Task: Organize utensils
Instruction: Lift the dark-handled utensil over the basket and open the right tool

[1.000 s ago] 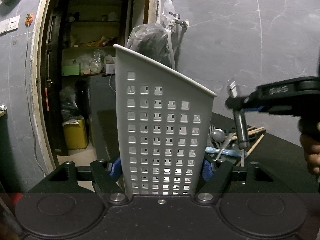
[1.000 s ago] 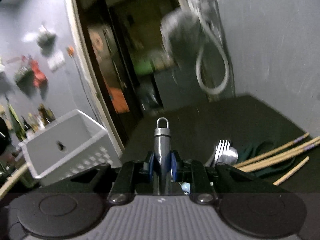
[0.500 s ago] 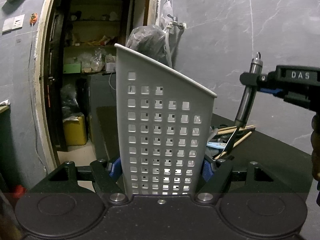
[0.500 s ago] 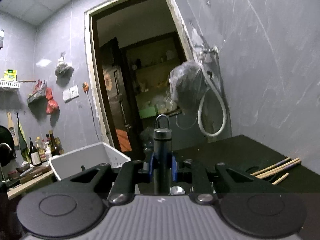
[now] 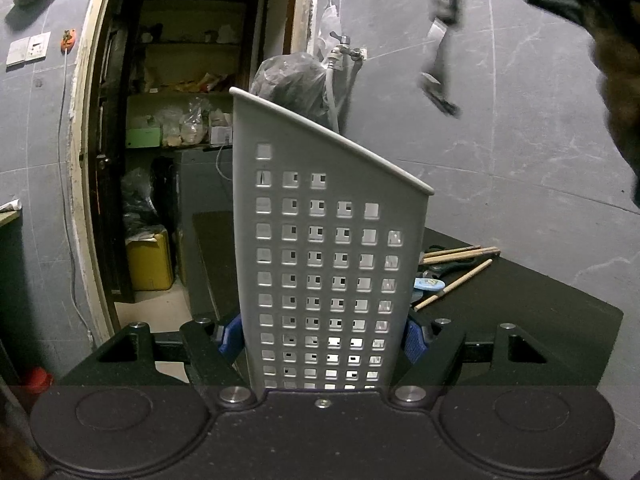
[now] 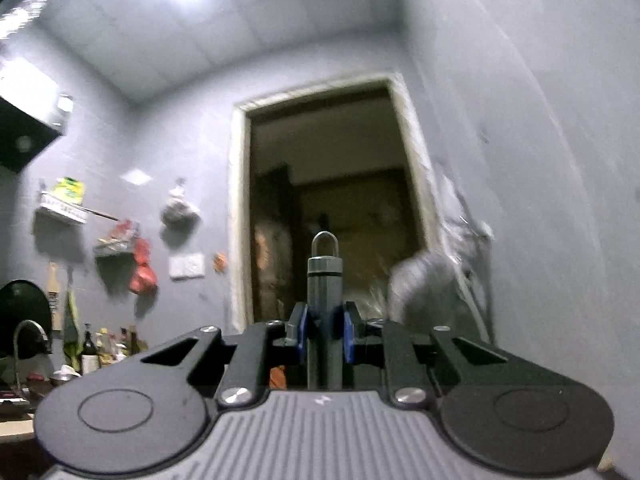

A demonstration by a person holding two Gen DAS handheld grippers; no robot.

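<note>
A white perforated utensil basket [image 5: 328, 248] stands upright in the left wrist view, and my left gripper [image 5: 322, 336] is shut on its lower walls. My right gripper [image 6: 325, 332] is shut on a grey metal utensil handle [image 6: 325, 276] with a hanging ring at its tip, pointing up towards the doorway and ceiling. Seen from the left wrist, that utensil [image 5: 436, 80] hangs blurred in the air, high above and to the right of the basket's rim. Its working end points down. The basket's inside is hidden.
Wooden chopsticks [image 5: 460, 254] and a pale blue spoon [image 5: 428, 284] lie on the black table [image 5: 520, 312] behind the basket on the right. A hand [image 5: 616, 60] fills the upper right corner. A wall tap with a hose [image 5: 340, 56] and an open doorway [image 5: 180, 160] lie beyond.
My right gripper has lifted the utensil from just above the pile on the table to high above the basket and has tilted upward. The left gripper and basket have barely shifted.
</note>
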